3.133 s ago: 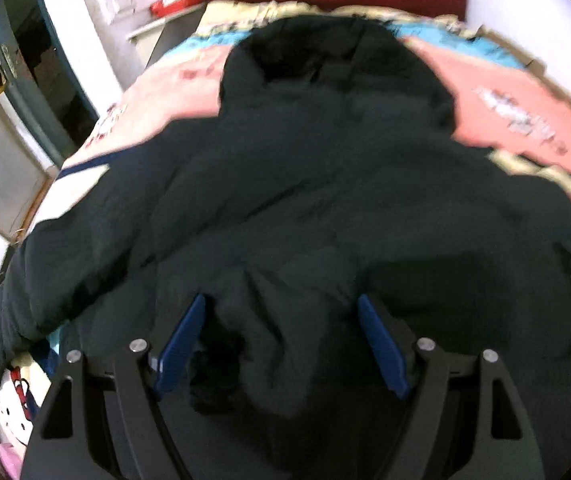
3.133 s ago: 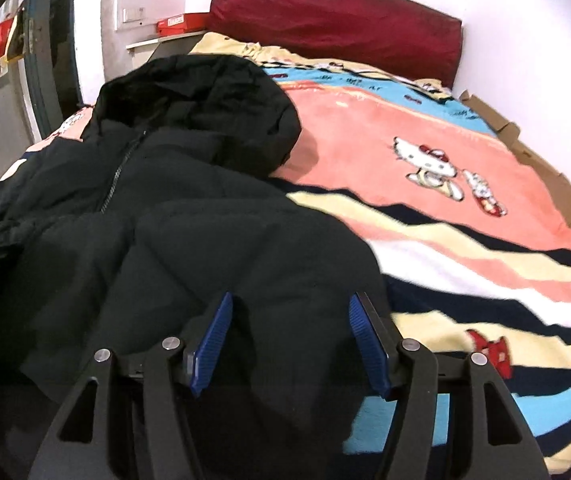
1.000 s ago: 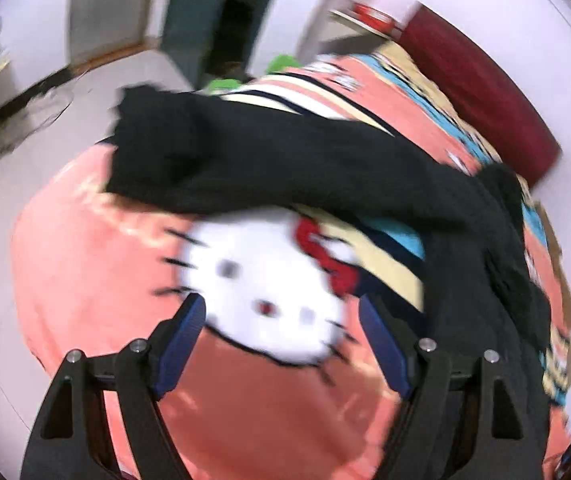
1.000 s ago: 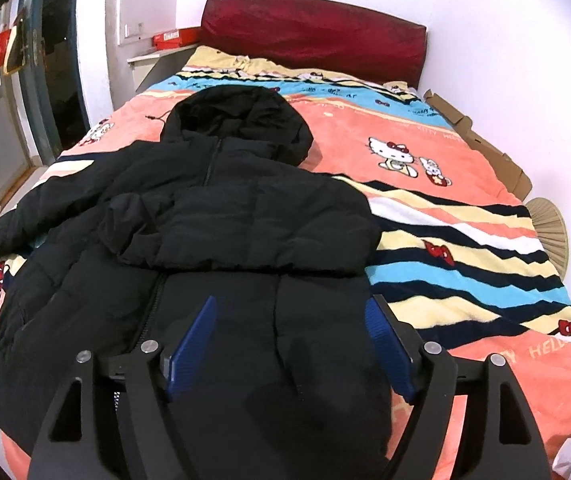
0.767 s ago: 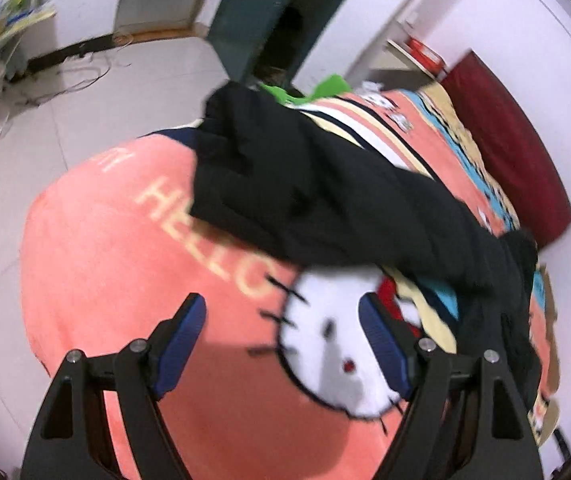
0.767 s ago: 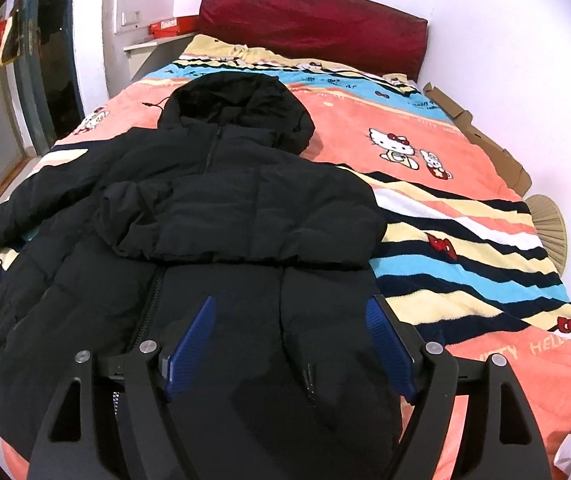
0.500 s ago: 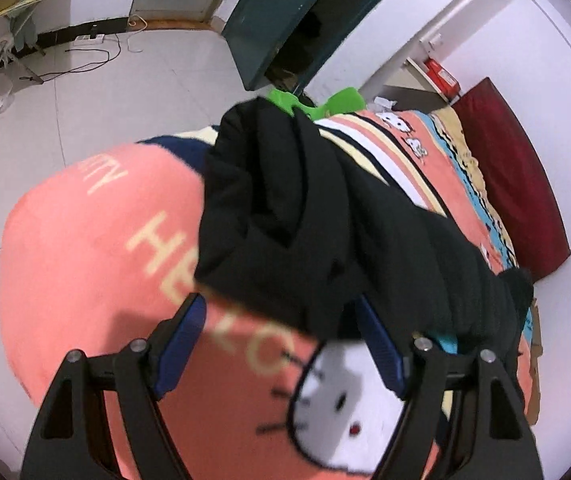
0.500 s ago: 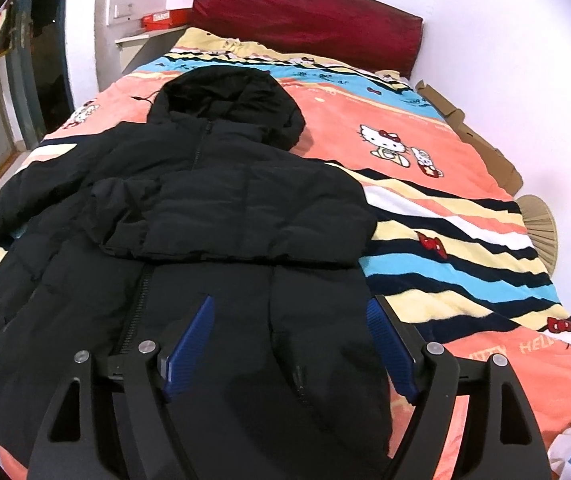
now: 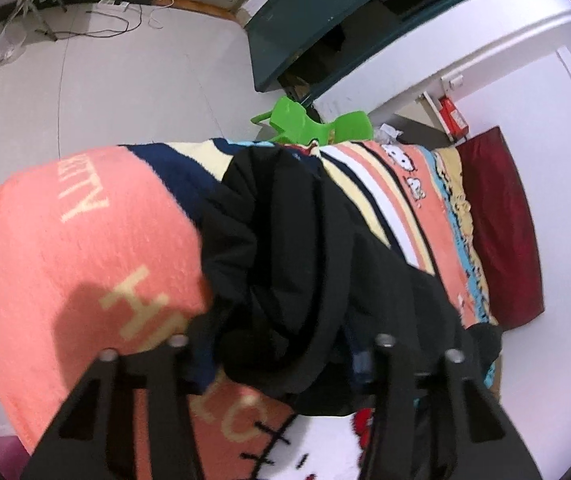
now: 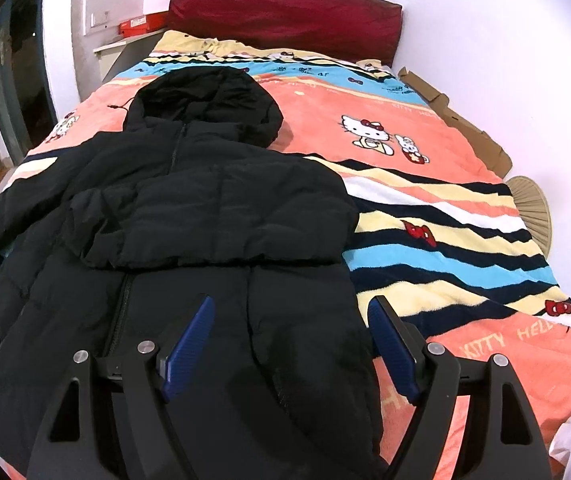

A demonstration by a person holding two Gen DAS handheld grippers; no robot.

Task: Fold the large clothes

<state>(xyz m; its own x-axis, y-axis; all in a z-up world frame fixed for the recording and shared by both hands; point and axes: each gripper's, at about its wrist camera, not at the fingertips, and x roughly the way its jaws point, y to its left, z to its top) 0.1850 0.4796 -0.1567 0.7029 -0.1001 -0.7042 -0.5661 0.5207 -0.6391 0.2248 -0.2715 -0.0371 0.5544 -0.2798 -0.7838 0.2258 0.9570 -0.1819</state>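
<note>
Bed blanket (image 10: 425,208) | black jacket (image 10: 205,208) flat | left gripper (image 9: 281,364) closing on sleeve (image 9: 285,260)

Jacket (image 10: 213,216) on blanket (image 10: 425,216), hood (image 10: 205,100) toward headboard (image 10: 285,12)

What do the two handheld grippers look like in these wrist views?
The right gripper has two matte black angular arms with triangular cut-outs, silver round screw heads and ribbed blue pads on the fingers. The left gripper has the same black frame and silver screws; its blue pads are mostly hidden by dark fabric. No cables, markings, hands or sleeves show.
</note>
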